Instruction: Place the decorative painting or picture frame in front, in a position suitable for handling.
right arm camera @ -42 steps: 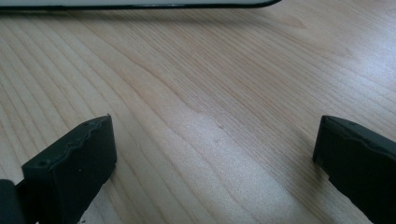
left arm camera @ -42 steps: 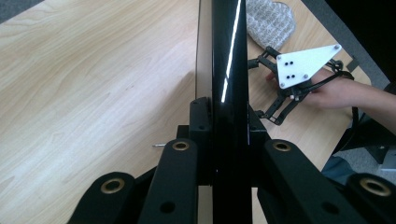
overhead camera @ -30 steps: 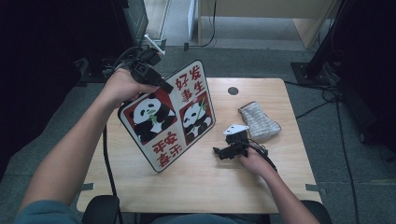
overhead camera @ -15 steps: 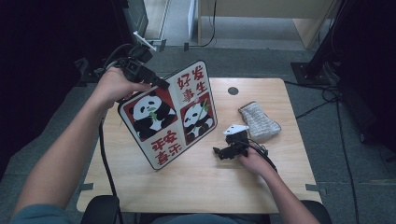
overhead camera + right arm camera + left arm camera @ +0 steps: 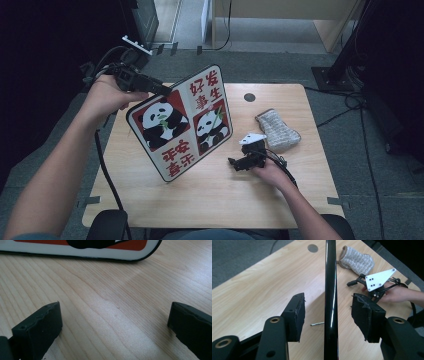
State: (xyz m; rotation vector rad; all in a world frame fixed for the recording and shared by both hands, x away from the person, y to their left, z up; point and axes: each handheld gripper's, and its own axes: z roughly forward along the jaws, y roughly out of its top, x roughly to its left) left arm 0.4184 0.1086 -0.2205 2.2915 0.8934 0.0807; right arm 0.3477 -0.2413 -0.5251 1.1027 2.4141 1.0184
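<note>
Two claws released, left claw just opening astride panda board's edge, lower corner hidden, right claw agape.

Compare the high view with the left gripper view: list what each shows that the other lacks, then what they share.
High view alone: the panda board's printed face, standing tilted on the table, with the left gripper at its top edge.

Left gripper view alone: the board edge-on between jaws that have just been opening, pads clear of it, and a small metal pin on the wood.

Both: the knitted pouch, the table's round hole and the right gripper.
</note>
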